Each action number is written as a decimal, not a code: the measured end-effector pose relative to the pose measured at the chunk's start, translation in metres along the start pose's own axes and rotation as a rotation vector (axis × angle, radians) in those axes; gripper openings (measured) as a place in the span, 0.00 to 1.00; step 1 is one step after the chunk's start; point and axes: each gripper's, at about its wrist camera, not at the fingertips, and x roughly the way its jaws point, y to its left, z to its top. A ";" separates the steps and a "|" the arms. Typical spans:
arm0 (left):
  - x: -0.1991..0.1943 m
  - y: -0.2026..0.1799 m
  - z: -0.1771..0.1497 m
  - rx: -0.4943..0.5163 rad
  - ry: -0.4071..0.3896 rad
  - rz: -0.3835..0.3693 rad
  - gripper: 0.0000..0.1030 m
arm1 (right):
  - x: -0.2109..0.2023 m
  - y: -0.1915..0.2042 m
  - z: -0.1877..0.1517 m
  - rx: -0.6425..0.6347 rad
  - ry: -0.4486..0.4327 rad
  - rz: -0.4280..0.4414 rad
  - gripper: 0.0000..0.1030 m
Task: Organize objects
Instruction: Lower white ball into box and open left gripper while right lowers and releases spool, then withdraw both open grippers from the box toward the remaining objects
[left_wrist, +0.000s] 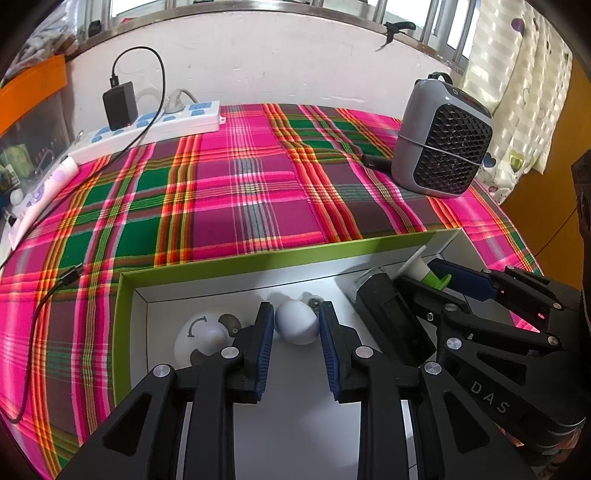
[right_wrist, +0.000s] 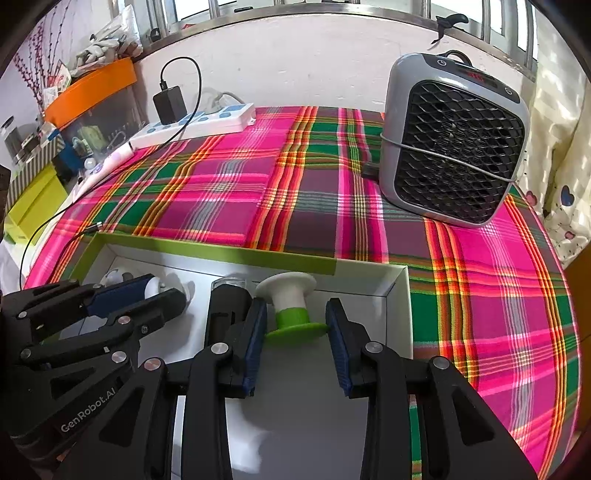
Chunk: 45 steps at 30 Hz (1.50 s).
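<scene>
A shallow white box with a green rim (left_wrist: 258, 258) (right_wrist: 221, 253) lies on the plaid cloth. Inside it, a pale egg-shaped ball (left_wrist: 297, 321) rests on the floor between the blue pads of my left gripper (left_wrist: 297, 314) (right_wrist: 147, 291), and both pads touch its sides. My right gripper (right_wrist: 295, 321) (left_wrist: 439, 277) has its pads against the green flange of a white-and-green spool (right_wrist: 291, 306) (left_wrist: 424, 269), whose white end leans on the box's far wall.
Also in the box are a white round piece with an arrow mark (left_wrist: 199, 332) and a black block with a clear cap (left_wrist: 391, 317) (right_wrist: 225, 306). A grey fan heater (right_wrist: 454, 140), a power strip (left_wrist: 155, 125) and a black cable (left_wrist: 48, 295) lie on the cloth.
</scene>
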 end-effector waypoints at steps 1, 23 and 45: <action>0.000 0.000 0.000 -0.002 0.001 0.001 0.25 | 0.000 0.000 0.000 0.000 -0.001 -0.002 0.40; -0.011 0.004 -0.001 -0.022 -0.013 -0.008 0.32 | -0.010 0.002 -0.003 0.017 -0.024 -0.016 0.42; -0.043 0.007 -0.018 -0.043 -0.064 0.004 0.33 | -0.036 0.008 -0.019 0.033 -0.065 -0.024 0.42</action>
